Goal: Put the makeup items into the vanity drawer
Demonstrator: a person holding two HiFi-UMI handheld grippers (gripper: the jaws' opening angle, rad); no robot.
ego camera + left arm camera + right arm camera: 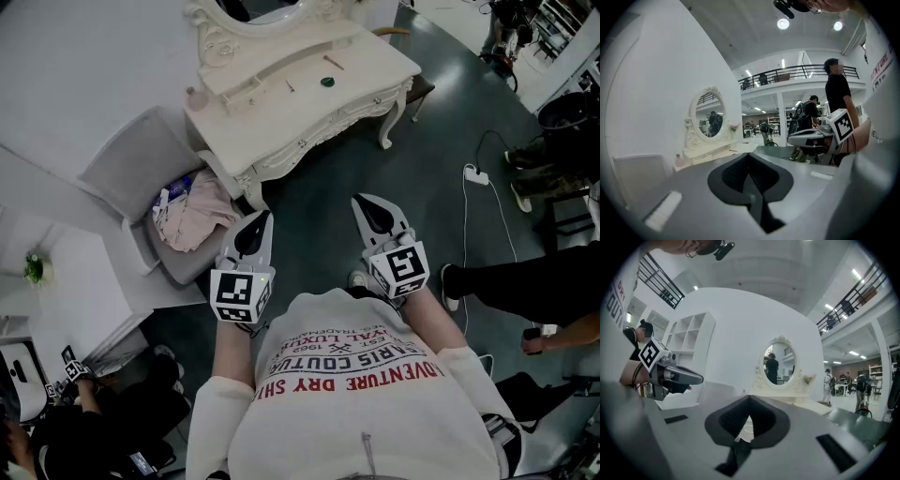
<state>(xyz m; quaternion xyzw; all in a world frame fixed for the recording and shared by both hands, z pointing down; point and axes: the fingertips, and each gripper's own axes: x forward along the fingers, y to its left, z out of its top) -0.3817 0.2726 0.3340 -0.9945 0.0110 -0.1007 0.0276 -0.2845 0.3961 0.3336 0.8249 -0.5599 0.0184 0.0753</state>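
A cream vanity table (309, 89) with an oval mirror stands at the top of the head view. On its top lie a small green round item (327, 82), a thin brown stick (333, 62), a small dark item (290, 85) and a pink bottle (197, 97). Both grippers are held before the person's chest, well short of the vanity. My left gripper (261, 217) and right gripper (366, 202) are shut with nothing between the jaws. The vanity (705, 150) shows far off beyond the left gripper (749, 161), and its mirror (778, 364) beyond the right gripper (749, 406).
A grey chair (131, 169) with pink clothes (192, 216) stands left of the vanity. A white power strip (476, 175) and cable lie on the dark floor at the right. A person's legs (506, 277) reach in from the right; a white shelf (56, 281) stands at the left.
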